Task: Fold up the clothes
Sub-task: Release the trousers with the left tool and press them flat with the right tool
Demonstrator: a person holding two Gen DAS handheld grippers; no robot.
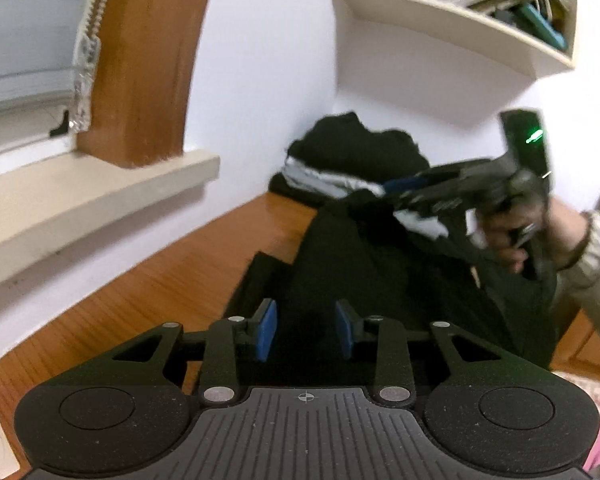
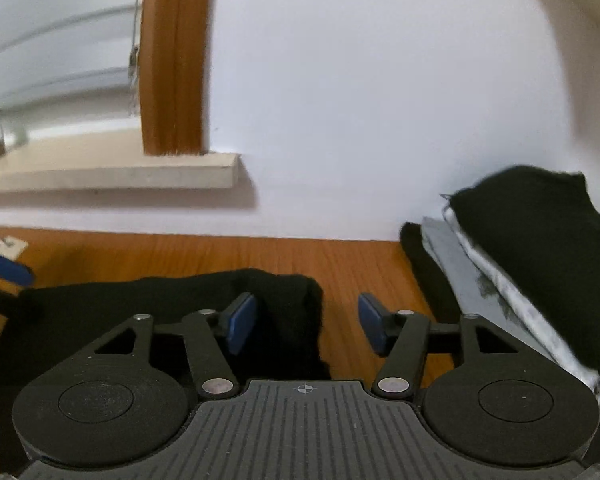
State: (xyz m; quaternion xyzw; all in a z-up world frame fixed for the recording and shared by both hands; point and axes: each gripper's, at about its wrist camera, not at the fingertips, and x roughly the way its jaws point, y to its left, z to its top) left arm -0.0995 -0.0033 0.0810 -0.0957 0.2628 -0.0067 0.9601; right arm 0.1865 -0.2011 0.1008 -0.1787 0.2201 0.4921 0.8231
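Two grippers: left gripper [image 1: 306, 330], right gripper [image 2: 307, 322]. One black garment [image 2: 148, 304] spread beside one clothes pile [image 2: 532, 248]; one bookshelf [image 1: 452, 20] above that pile.

A garment [image 2: 148, 304] lay spread on the table [image 2: 220, 252], with a pile of folded clothes [image 2: 540, 264] behind and to its right, against the wall [image 2: 360, 100]. A windowsill [image 2: 140, 176] ran left (a bookshelf [image 1: 452, 20] hung above the pile).
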